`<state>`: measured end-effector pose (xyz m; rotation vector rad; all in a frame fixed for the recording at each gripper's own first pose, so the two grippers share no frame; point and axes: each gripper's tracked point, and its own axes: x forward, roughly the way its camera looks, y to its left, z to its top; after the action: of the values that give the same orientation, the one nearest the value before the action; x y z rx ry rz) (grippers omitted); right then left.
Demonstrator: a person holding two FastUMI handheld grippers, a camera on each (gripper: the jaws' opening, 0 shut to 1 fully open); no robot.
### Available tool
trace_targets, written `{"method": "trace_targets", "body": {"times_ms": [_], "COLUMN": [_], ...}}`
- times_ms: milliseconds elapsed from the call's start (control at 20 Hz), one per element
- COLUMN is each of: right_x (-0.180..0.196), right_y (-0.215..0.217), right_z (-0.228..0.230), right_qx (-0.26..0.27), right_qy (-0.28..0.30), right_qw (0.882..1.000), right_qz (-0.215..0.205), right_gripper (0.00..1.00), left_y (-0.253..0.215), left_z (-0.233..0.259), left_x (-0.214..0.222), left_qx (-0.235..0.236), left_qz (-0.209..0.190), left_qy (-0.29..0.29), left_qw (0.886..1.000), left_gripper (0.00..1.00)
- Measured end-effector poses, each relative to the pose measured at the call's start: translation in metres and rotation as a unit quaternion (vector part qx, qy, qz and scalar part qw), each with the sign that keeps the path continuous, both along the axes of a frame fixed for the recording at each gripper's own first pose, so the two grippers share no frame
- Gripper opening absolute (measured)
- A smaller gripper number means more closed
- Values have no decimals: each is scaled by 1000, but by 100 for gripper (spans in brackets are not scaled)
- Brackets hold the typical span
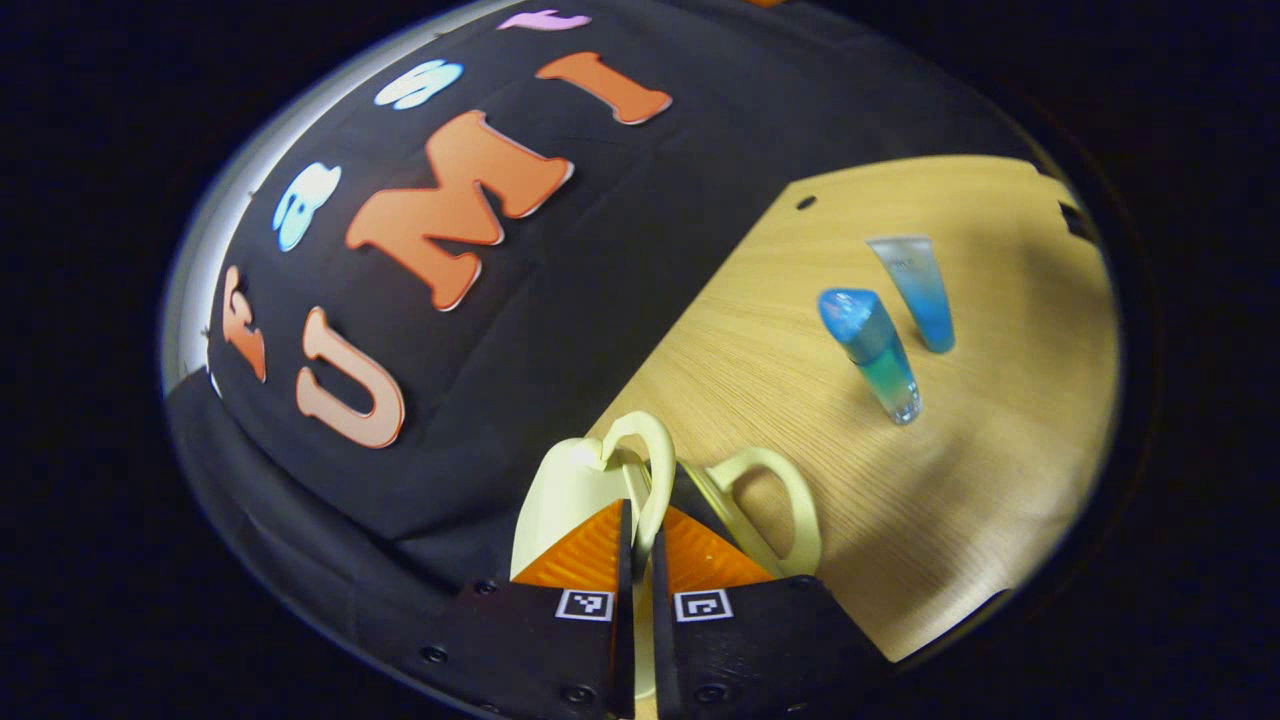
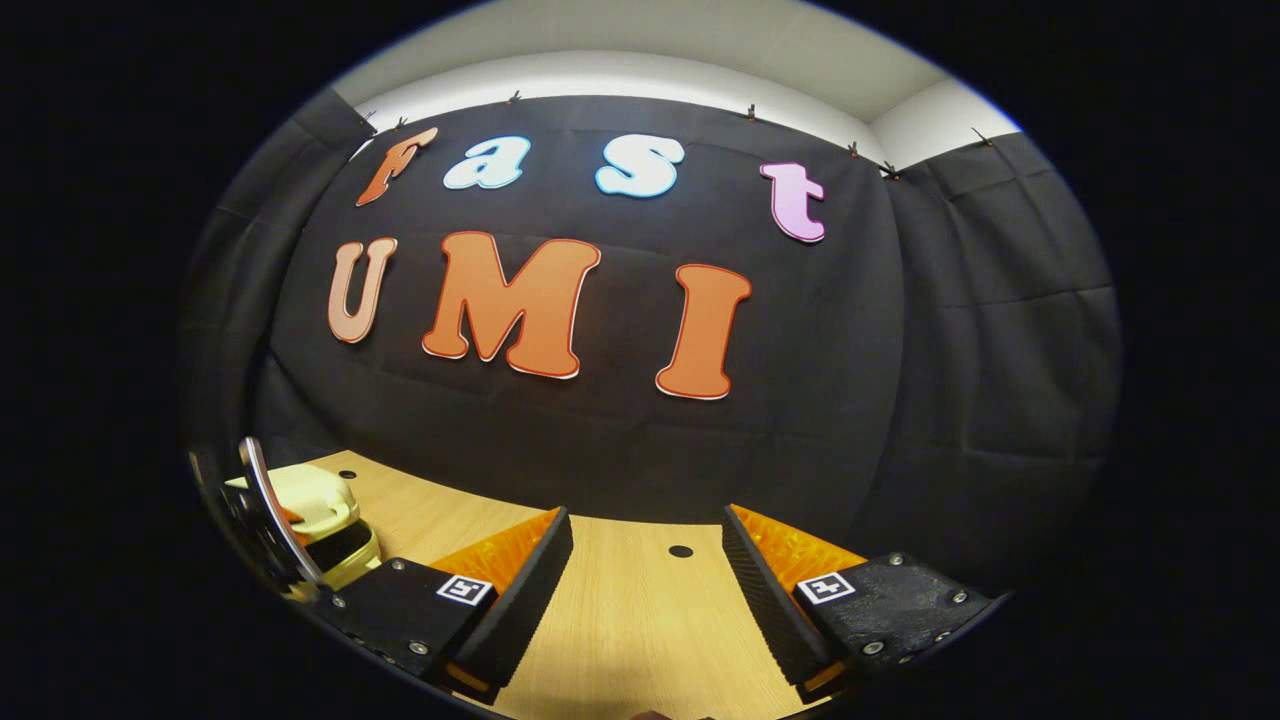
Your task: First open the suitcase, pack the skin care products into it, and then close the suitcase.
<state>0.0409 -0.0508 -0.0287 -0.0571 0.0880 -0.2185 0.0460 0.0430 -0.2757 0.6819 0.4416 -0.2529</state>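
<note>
We have the left gripper (image 1: pixel 640 545) pinched on one pale handle (image 1: pixel 650 470) of the cream suitcase (image 1: pixel 575 500), near us on the table (image 1: pixel 980 500); the right gripper (image 2: pixel 640 560) hangs spread and empty. Opening looks underway, packing undone. Two blue skin care tubes (image 1: pixel 872 350) (image 1: pixel 915 290) wait farther right.

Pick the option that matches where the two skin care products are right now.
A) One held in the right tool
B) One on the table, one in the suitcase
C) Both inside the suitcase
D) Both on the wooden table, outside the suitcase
D: in the left gripper view the blue bottle and the clear blue tube are both on the wooden table, apart from the pale yellow suitcase.
</note>
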Motion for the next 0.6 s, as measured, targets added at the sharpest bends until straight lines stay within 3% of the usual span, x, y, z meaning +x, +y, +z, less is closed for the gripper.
{"method": "trace_targets", "body": {"times_ms": [200,400,600], "right_x": [10,21,31], "right_y": [28,60,92], "right_z": [7,12,16], "right_qx": [-16,-22,-21], "right_qy": [-4,-9,-8], "right_qw": [1000,999,999], "right_qz": [17,32,42], "right_gripper": [95,95,95], "left_y": [41,115,196], "left_z": [45,78,95], "left_x": [15,31,45], "left_qx": [-60,-114,-111], "left_qz": [47,105,152], "left_qy": [-33,-57,-80], "left_qw": [997,986,979], "left_gripper": [7,7,8]}}
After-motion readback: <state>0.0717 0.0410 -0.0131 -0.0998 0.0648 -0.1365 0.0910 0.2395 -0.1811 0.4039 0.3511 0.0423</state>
